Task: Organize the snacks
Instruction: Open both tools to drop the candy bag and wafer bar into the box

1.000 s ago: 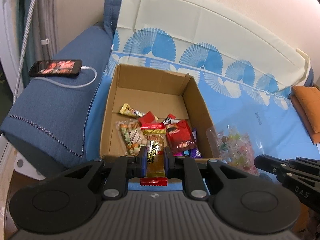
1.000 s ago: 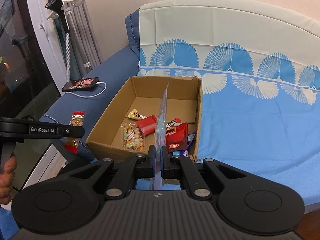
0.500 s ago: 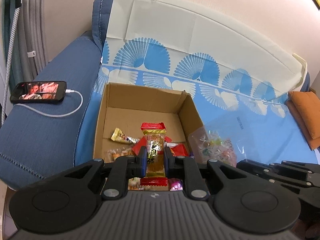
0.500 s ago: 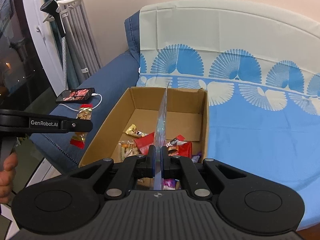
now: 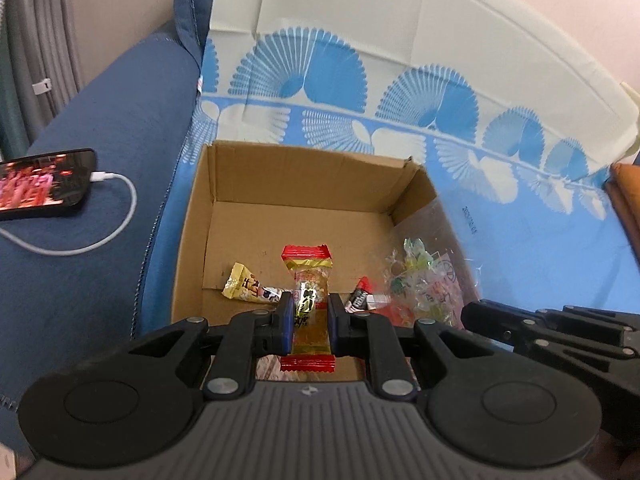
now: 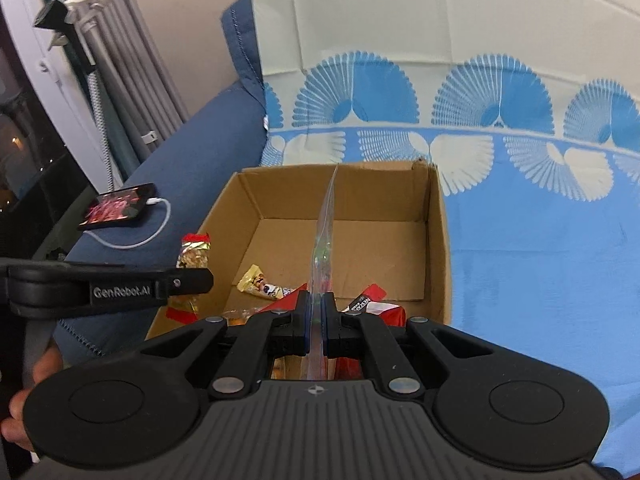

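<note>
My left gripper (image 5: 308, 312) is shut on a gold snack packet with red ends (image 5: 307, 276), held above the near part of an open cardboard box (image 5: 304, 176). The packet also shows in the right wrist view (image 6: 194, 254), beside the left gripper (image 6: 188, 280). My right gripper (image 6: 318, 312) is shut on a clear plastic bag of wrapped candies (image 6: 324, 240), seen edge-on over the box (image 6: 344, 196). The bag (image 5: 420, 276) hangs at the box's right wall in the left wrist view. Loose snacks lie in the box, among them a yellow packet (image 5: 250, 290).
The box sits on a sofa covered by a blue and white fan-print cloth (image 5: 520, 232). A phone (image 5: 40, 184) with a white charging cable (image 5: 116, 216) lies on the blue armrest at left. An orange cushion (image 5: 626, 196) is at far right.
Both grippers have moved forward and over the box, each still holding its item. The box now looks closer and larger, and fewer of the snacks inside show.
</note>
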Motion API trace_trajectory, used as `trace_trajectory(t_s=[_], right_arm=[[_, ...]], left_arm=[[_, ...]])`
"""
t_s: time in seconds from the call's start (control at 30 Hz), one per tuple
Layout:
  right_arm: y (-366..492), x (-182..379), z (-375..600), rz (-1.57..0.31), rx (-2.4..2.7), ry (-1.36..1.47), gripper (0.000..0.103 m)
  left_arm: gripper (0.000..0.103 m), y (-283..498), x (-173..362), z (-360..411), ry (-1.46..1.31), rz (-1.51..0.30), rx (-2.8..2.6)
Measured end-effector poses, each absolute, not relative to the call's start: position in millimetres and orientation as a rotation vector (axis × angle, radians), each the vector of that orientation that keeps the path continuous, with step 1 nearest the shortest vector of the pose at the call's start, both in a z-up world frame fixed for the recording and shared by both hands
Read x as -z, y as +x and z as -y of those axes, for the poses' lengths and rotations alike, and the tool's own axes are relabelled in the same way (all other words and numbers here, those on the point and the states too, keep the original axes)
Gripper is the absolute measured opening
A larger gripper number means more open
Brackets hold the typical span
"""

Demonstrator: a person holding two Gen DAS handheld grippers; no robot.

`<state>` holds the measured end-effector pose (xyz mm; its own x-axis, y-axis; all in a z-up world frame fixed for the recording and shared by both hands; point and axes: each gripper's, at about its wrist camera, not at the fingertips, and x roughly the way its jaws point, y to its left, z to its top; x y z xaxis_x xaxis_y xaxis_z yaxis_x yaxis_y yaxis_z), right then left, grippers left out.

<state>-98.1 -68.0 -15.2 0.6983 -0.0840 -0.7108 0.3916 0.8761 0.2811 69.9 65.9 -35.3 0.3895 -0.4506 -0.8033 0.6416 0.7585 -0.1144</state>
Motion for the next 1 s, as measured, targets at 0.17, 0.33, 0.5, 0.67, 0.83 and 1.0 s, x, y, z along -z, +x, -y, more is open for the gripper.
trace_trajectory(t_s=[0.17,0.33,0.5,0.67,0.83,1.0], right_arm=[[-80.6,34.1,80.5,-0.788,0.275,0.472,0.006],[-67.6,50.3,94.1,-0.82,0.292,0.512,0.017],[-70.3,47.3,93.1,-0.8,0.403,0.405,0.085],[-90.6,41.1,79.3,-0.812,0.386,0.37,0.091],[-121.5,29.0,55.8,-0.8,0.395,0.364,0.097],[-156.9,18.5,27.0,-0.78,0.422,0.313,0.097]], left_arm=[[0.018,87.7,57.3,-49.2,0.26,-0.973,0.695],[0.094,99.9,73.7,-36.7,0.313,-0.988,0.655],[0.103,96.7,76.5,-43.7,0.349,-0.951,0.597],[0.103,72.1,75.8,-57.1,0.435,-0.943,0.55],[0.103,37.3,65.4,-82.2,0.442,-0.937,0.514],[0.103,1.7,53.5,-103.8,0.414,-0.931,0.506]])
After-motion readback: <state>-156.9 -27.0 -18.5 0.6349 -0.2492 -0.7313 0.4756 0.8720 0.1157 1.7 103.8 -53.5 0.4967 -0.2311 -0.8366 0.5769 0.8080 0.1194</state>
